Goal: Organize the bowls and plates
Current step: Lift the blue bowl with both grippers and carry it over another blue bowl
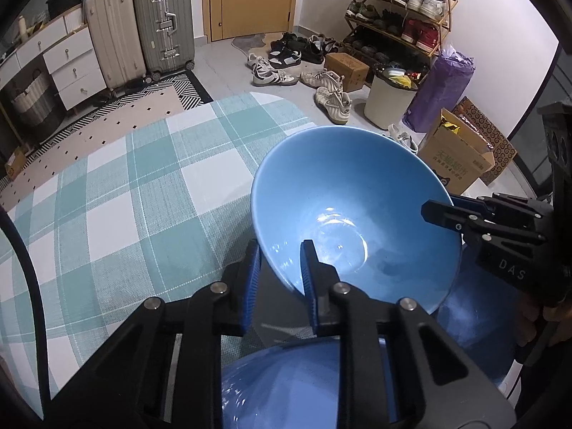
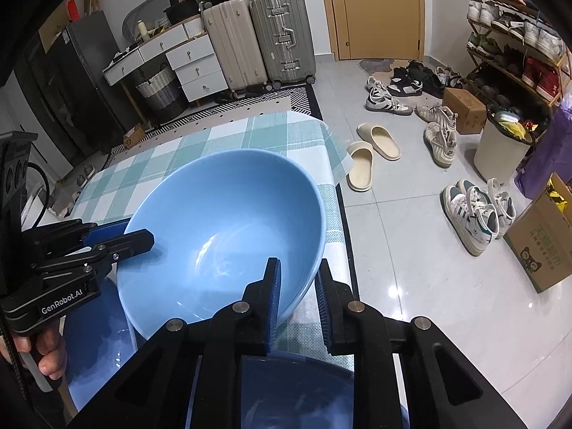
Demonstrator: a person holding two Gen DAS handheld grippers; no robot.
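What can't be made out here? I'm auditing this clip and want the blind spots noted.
- Left wrist view: the bowl hides what lies under it; whether it is lifted is unclear.
- Left wrist view: the blue dish below the left gripper is cut off by the fingers and bottom edge.
- Right wrist view: the right gripper covers the near rim and the dishes beneath.
- Shoe rack: contents too small.

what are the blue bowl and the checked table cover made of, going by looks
Blue bowl: likely glazed ceramic, possibly melamine. It is smooth and glossy, with bright light streaks on its inner base and a thin, even rim.

Checked table cover: looks like woven vinyl or coated fabric, matte. A fine mesh texture shows across the teal and white squares, and it lies flat with a clean cut edge.
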